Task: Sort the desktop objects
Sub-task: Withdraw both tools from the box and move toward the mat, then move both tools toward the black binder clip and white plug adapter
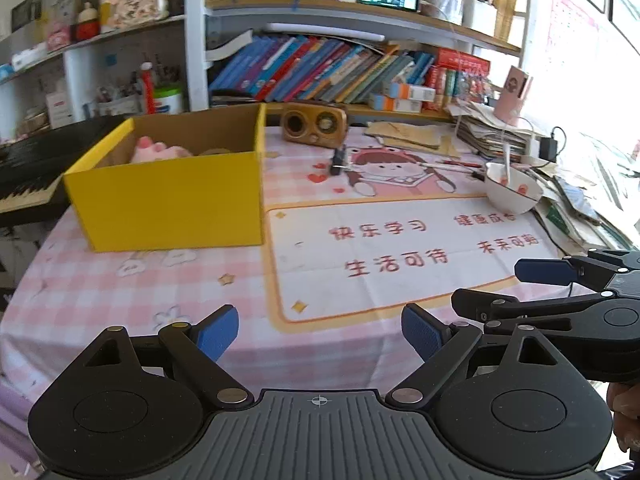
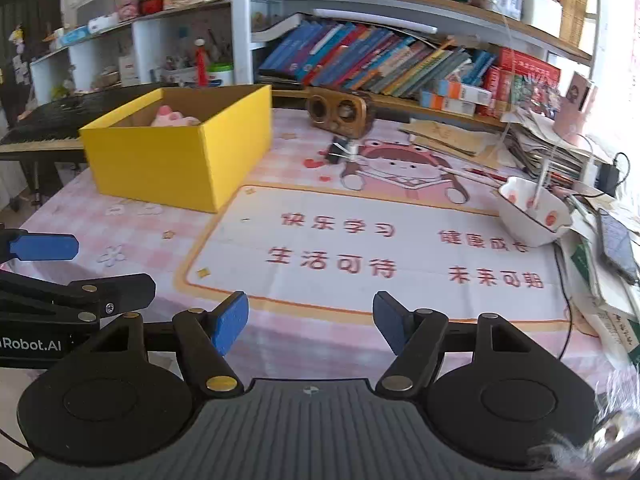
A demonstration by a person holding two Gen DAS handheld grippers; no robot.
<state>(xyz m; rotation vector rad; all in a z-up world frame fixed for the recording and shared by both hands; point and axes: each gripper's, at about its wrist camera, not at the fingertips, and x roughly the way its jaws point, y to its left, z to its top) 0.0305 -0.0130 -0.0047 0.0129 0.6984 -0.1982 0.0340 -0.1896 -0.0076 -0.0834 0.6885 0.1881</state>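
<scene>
Black binder clip (image 1: 339, 160) is lying mid-bench beside the yellow box (image 1: 168, 200): light, stiff, best pinched across its body. Left gripper (image 1: 320, 334) and right gripper (image 2: 311, 322) are hovering, gaping and empty.

Left gripper (image 1: 320, 336) and right gripper (image 2: 310, 322) hover side by side, jaws apart and empty.
</scene>
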